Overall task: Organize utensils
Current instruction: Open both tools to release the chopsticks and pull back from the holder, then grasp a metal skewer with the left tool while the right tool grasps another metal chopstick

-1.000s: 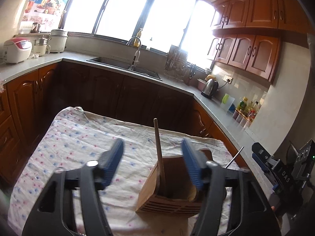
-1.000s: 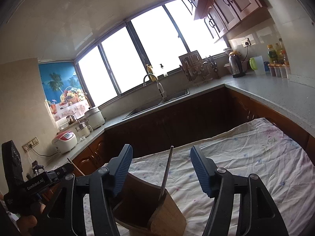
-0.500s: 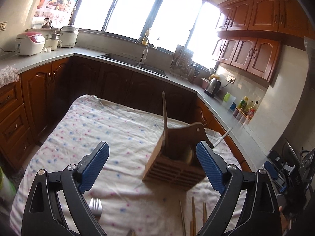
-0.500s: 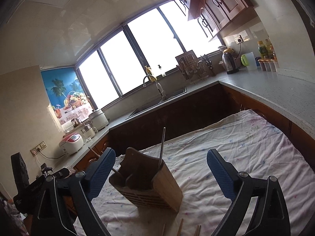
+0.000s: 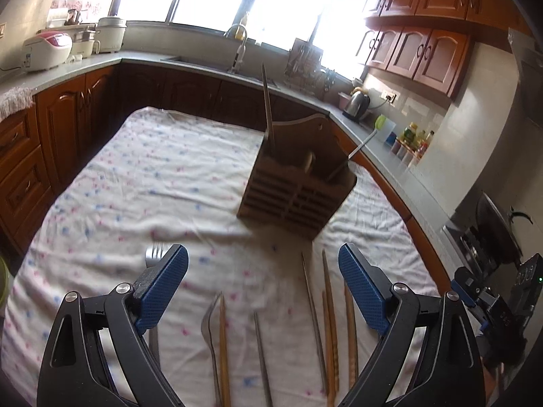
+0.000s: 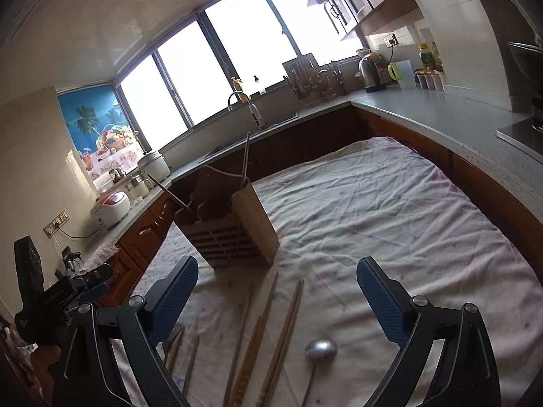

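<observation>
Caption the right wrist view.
Open right gripper above chopsticks and a spoon, near the wooden holder.

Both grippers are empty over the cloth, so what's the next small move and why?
Probably lower the right gripper onto the wooden chopsticks lying between its open jaws and close. The wooden utensil holder already holds one stick in each end, while chopsticks, a spoon and forks lie loose on the cloth.

A slatted matt wooden holder (image 5: pixel 298 186) stands on a wrinkled, speckled cloth (image 5: pixel 152 176). Just before the holder lie wooden chopsticks (image 6: pixel 271 325), dull metal chopsticks (image 5: pixel 310 302) and a glossy metal spoon (image 6: pixel 320 349).
</observation>
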`<act>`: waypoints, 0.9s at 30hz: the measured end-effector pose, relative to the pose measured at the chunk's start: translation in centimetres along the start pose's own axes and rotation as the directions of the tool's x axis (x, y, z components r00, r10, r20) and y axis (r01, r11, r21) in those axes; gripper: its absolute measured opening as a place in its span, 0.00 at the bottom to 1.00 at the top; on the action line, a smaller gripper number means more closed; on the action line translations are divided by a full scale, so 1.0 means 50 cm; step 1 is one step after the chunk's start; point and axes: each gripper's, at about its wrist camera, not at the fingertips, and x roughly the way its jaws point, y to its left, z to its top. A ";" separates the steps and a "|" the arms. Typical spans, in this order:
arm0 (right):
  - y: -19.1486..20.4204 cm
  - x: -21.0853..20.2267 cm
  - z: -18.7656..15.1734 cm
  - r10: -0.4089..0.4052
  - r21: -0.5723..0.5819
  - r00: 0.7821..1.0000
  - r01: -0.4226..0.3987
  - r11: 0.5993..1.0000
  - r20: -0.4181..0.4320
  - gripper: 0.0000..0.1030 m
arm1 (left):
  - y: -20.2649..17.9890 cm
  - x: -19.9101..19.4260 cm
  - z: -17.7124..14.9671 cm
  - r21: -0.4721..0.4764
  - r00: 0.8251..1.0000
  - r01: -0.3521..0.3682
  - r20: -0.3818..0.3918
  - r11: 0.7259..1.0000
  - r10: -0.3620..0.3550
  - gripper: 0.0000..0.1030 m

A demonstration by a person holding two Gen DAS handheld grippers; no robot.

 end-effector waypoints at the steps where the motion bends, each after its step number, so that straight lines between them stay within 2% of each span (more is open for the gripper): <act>1: -0.006 -0.005 -0.011 -0.010 0.002 1.000 0.010 1.000 -0.007 0.93 | 0.000 -0.001 -0.014 -0.001 1.000 -0.002 -0.010 1.000 0.002 0.89; 7: -0.035 -0.028 -0.069 -0.050 0.021 0.997 0.051 0.998 -0.058 0.93 | 0.002 0.001 -0.073 -0.008 0.997 -0.014 -0.074 1.000 0.013 0.89; 14: -0.054 -0.034 -0.104 -0.077 0.027 0.992 0.080 0.996 -0.101 0.93 | -0.007 0.008 -0.090 0.009 0.995 -0.024 -0.101 1.000 0.025 0.89; 25: -0.041 0.010 -0.091 -0.086 -0.011 0.988 0.086 0.996 -0.129 0.92 | -0.032 0.053 -0.076 0.050 0.989 -0.023 -0.145 0.998 0.030 0.89; 27: -0.036 0.028 -0.084 -0.088 -0.022 0.986 0.086 0.996 -0.139 0.88 | -0.038 0.067 -0.070 0.062 0.988 -0.022 -0.152 0.998 0.031 0.89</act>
